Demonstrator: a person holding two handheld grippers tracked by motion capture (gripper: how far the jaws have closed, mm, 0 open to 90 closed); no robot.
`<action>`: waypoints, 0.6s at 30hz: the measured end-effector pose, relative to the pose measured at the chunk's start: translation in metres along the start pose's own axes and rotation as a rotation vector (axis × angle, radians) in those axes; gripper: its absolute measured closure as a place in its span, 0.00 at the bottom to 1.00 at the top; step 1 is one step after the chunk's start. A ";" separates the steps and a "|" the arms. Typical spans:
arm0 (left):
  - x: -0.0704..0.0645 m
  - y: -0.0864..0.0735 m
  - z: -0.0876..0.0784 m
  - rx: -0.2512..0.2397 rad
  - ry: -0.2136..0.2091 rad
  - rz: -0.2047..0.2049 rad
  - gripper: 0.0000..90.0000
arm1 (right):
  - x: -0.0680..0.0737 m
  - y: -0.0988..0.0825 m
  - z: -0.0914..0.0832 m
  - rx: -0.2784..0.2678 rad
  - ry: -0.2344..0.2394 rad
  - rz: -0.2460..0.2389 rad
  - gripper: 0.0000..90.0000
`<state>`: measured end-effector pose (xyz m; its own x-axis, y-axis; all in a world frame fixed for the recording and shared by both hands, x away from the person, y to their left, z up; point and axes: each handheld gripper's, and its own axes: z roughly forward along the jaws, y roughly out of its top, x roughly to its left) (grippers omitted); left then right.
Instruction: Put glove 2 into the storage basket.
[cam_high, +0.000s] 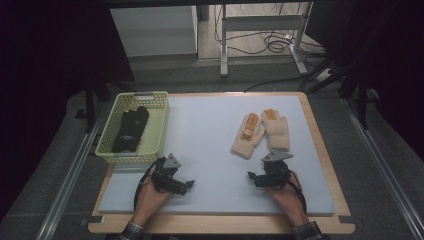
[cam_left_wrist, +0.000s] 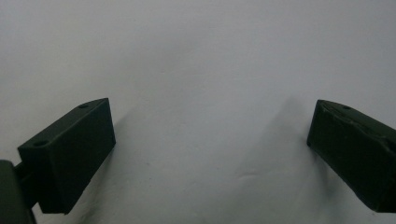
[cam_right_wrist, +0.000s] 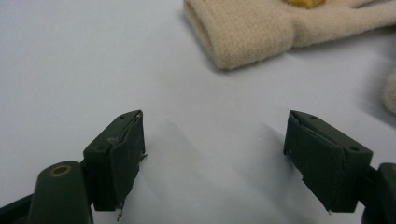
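Mat (cam_high: 210, 150): laid pale over the table, so things are lifted off a soft, plain surface.
Basket (cam_high: 161, 120): set at the far left, black gloves (cam_high: 131, 129) already laid inside (probably sorted there).
Beige gloves (cam_high: 261, 132): laid flat side by side, cuffs toward the person, just beyond the right gripper.
Left gripper (cam_high: 189, 186): jaws wide apart, nothing held, kept low over bare mat.
Right gripper (cam_high: 251, 176): jaws spread, empty, aimed at the nearer cuff (cam_right_wrist: 233, 35), judged ready for a pinch.

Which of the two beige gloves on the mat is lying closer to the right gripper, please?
The right-hand beige glove, whose cuff ends just beyond the right gripper. The left-hand beige glove lies angled beside it, slightly farther off.
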<state>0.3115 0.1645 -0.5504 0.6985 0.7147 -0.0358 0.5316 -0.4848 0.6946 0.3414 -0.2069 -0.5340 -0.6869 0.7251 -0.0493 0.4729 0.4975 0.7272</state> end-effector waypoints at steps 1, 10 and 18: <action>0.000 0.000 0.000 0.000 0.000 0.000 0.01 | 0.000 0.000 0.000 0.000 0.001 0.001 0.23; 0.000 0.000 0.000 -0.002 -0.001 0.000 0.01 | -0.012 -0.001 -0.011 -0.039 -0.016 0.063 0.30; 0.000 0.000 0.000 -0.003 -0.001 0.000 0.01 | -0.039 0.008 -0.028 -0.049 -0.121 0.063 0.40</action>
<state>0.3114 0.1648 -0.5508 0.6989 0.7143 -0.0367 0.5304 -0.4831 0.6966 0.3567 -0.2446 -0.5067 -0.5840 0.8075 -0.0825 0.4835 0.4277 0.7637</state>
